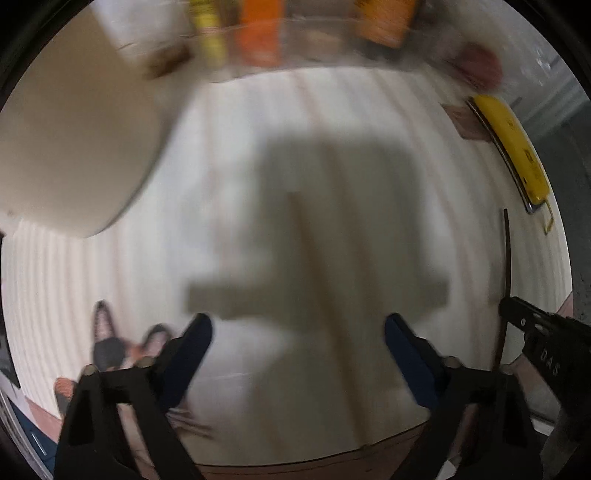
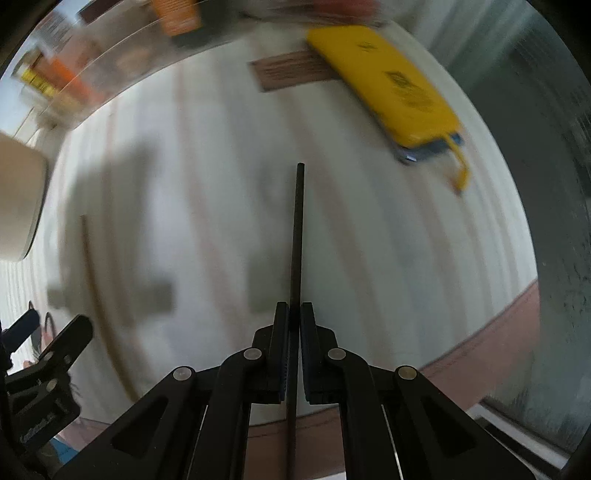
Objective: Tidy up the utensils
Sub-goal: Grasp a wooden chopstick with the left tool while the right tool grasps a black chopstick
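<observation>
Closest in, the right tool (image 2: 294, 314) is clenched on a thin black chopstick (image 2: 298, 236), its two blue-padded jaws pressed flat against the shaft. The stick runs straight out ahead of the tool, above the pale bench (image 2: 369, 258), and its rear end passes back between the linkages. From the left wrist view the same black chopstick (image 1: 506, 258) shows as a thin dark line at the far right, with the right tool (image 1: 517, 314) gripping it near its lower part.

The left tool (image 1: 297, 332) hangs released, jaws spread wide and nothing between them, held above the bench (image 1: 258, 129) and casting a broad shadow on it. Under it lies a second, brownish chopstick (image 1: 317, 280), badly blurred, pointing away from the tool; in the right wrist view this stick (image 2: 92, 280) lies on the bench to the left, well apart from the black one.

Further off, a cream round container (image 1: 74, 147) stands on the left. To the right lies a yellow flat case (image 2: 388, 85) resting partly on a brown card (image 2: 291, 72). At the far edge stand blurred orange and yellow packages (image 1: 258, 33).
</observation>
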`<state>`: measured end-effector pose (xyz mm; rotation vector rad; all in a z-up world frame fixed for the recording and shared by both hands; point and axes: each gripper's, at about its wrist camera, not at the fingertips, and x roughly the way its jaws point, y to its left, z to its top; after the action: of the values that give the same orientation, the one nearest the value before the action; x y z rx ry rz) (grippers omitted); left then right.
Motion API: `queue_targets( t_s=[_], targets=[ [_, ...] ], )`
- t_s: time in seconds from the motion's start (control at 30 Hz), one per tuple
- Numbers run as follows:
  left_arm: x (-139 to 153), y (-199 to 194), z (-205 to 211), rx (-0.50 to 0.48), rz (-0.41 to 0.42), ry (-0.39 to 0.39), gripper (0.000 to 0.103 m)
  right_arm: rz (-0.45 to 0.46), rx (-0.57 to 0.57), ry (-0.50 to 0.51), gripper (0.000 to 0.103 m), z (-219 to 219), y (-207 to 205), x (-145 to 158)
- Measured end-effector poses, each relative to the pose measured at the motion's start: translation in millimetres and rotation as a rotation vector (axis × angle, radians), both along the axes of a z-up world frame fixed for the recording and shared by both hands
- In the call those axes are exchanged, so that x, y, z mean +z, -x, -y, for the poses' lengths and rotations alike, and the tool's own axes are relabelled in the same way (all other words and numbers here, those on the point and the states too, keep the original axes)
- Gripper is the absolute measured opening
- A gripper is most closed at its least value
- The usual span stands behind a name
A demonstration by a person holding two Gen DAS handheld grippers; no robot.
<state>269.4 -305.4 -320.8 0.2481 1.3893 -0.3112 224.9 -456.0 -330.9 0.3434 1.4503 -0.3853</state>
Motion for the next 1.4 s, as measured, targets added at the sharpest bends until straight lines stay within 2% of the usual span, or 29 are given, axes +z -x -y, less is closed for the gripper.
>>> queue_targets(
  t_s=[0.07,0.13,0.17,0.2,0.23,0.27,0.53,0.77,0.9,1.0,1.23,1.37,1.4],
  targets=[
    [-7.8,-2.0,16.0,-0.02,-0.006,-0.028,0.064,0.0,-0.017,-0.001,0.006,8.1,8.1,0.3],
    [-3.6,-4.4,23.2,-0.022,0.029,-0.018,0.052,0.001,-0.022,-0.002,0.006,12.6,13.2,1.0],
    [-1.4,-5.2,26.8,-0.03,0.032,-0.006,0.039,0.001,-0.021,-0.002,0.006,14.1,15.8,1.2],
    [2.2,-3.5,28.7,-0.035,0.042,-0.008,0.014,0.0,-0.019,-0.001,0.006,19.0,12.0,0.9],
    [4.5,-4.5,30.3,-0.044,0.052,-0.014,0.007,0.0,-0.017,0.001,0.006,20.5,13.0,0.2],
    [5.8,-6.3,30.5,-0.048,0.053,-0.021,0.005,0.003,-0.015,0.001,0.006,20.2,15.3,0.5],
    [14.2,-16.5,-49.5,0.028,0.07,-0.088,0.004,0.024,0.06,-0.091,0.006,-36.7,-15.0,0.8],
    [18.6,-24.3,-146.1,0.172,0.039,-0.147,0.004,0.049,0.213,-0.185,0.006,-126.8,-34.0,8.4],
    [16.4,-26.5,-188.5,0.27,0.022,-0.137,0.004,0.037,0.305,-0.21,0.006,-176.8,-40.6,6.5],
    [19.1,-26.0,-198.0,0.304,0.021,-0.106,0.004,0.011,0.359,-0.2,0.006,-207.9,-43.2,2.4],
    [29.8,-18.5,-216.6,0.317,0.012,-0.081,0.005,-0.043,0.422,-0.128,0.006,-237.2,-38.8,-2.3],
    [19.4,-0.2,-238.8,0.316,0.013,-0.069,0.005,-0.063,0.422,-0.089,0.008,-252.0,-36.9,0.4],
    [7.9,8.1,-248.3,0.314,0.016,-0.069,0.005,-0.06,0.422,-0.08,0.008,-261.0,-41.2,2.7]
  ],
)
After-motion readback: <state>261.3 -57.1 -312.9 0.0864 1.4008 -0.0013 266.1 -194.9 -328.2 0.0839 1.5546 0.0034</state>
